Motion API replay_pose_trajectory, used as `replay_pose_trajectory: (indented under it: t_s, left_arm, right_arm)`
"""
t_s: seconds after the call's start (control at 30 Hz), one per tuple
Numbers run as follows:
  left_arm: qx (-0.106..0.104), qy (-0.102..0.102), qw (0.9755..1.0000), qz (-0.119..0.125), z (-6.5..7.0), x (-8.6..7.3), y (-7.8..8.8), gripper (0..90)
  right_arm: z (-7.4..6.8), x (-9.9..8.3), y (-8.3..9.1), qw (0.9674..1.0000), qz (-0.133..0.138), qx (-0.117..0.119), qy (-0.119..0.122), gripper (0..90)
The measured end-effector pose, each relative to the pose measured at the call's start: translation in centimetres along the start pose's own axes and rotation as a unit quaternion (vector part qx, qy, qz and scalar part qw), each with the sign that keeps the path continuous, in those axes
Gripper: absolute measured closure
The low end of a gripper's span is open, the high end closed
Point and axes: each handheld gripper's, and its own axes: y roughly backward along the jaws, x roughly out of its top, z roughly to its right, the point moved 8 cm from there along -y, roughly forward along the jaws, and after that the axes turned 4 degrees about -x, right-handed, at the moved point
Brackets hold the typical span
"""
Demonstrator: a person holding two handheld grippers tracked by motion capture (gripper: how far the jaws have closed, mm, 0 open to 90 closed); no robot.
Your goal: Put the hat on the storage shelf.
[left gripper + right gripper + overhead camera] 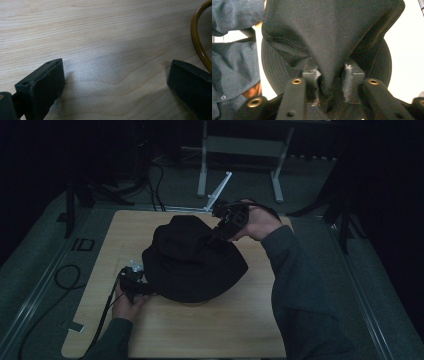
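Meanwhile, a black bucket hat (192,260) lies mid-tabletop (240,320). The right tool (329,80) straddles a fold of its crown, jaws part-open around the cloth, seemingly letting go. The left tool (115,82) gapes wide, empty, by the brim. Next: clear the fabric cleanly.

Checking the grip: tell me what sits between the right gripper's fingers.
A fold of the black hat's fabric lies between the right gripper's fingers, seen in the right gripper view.

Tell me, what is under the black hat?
The hat lies on the wooden table, which shows all around its brim. Whatever sits beneath its middle is covered by the cloth and cannot be seen.
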Motion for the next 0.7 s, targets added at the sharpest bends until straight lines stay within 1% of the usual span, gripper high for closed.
replay_pose_trajectory:
  t_s: [0.17, 0.2, 0.27, 0.33, 0.4, 0.5, 0.53, 0.57, 0.6, 0.7]
  left_arm:
    - [0.000, 0.000, 1.0000, 0.000, 0.0, 0.0, 0.0, 1.5]
    - [0.000, 0.000, 1.0000, 0.000, 0.0, 0.0, 0.0, 1.5]
    - [0.000, 0.000, 1.0000, 0.000, 0.0, 0.0, 0.0, 1.5]
    - [0.000, 0.000, 1.0000, 0.000, 0.0, 0.0, 0.0, 1.5]
    - [0.000, 0.000, 1.0000, 0.000, 0.0, 0.0, 0.0, 1.5]
    - [0.000, 0.000, 1.0000, 0.000, 0.0, 0.0, 0.0, 1.5]
    - [0.000, 0.000, 1.0000, 0.000, 0.0, 0.0, 0.0, 1.5]
    - [0.000, 0.000, 1.0000, 0.000, 0.0, 0.0, 0.0, 1.5]
    - [0.000, 0.000, 1.0000, 0.000, 0.0, 0.0, 0.0, 1.5]
    - [0.000, 0.000, 1.0000, 0.000, 0.0, 0.0, 0.0, 1.5]
  right_arm:
    - [0.0, -0.3, -0.3, 0.9999, -0.009, 0.000, -0.011, 51.7]
    - [0.2, -0.4, -0.3, 0.9999, -0.009, -0.003, -0.012, 49.1]
    - [0.4, -0.6, -0.4, 0.9997, -0.011, -0.005, -0.022, 46.1]
    - [0.6, -0.8, -0.5, 0.9994, -0.014, -0.010, -0.031, 40.8]
    - [0.7, -1.0, -0.5, 0.9991, -0.016, -0.010, -0.038, 39.0]
    - [0.7, -1.2, -0.3, 0.9987, -0.010, -0.012, -0.049, 35.1]
    - [0.7, -1.3, -0.3, 0.9986, -0.010, -0.013, -0.051, 33.0]
    - [0.7, -1.3, -0.3, 0.9986, -0.010, -0.013, -0.051, 33.0]
    - [0.8, -1.5, -0.1, 0.9979, -0.011, -0.017, -0.062, 30.3]
    - [0.9, -1.8, 0.1, 0.9974, -0.004, -0.022, -0.068, 28.7]
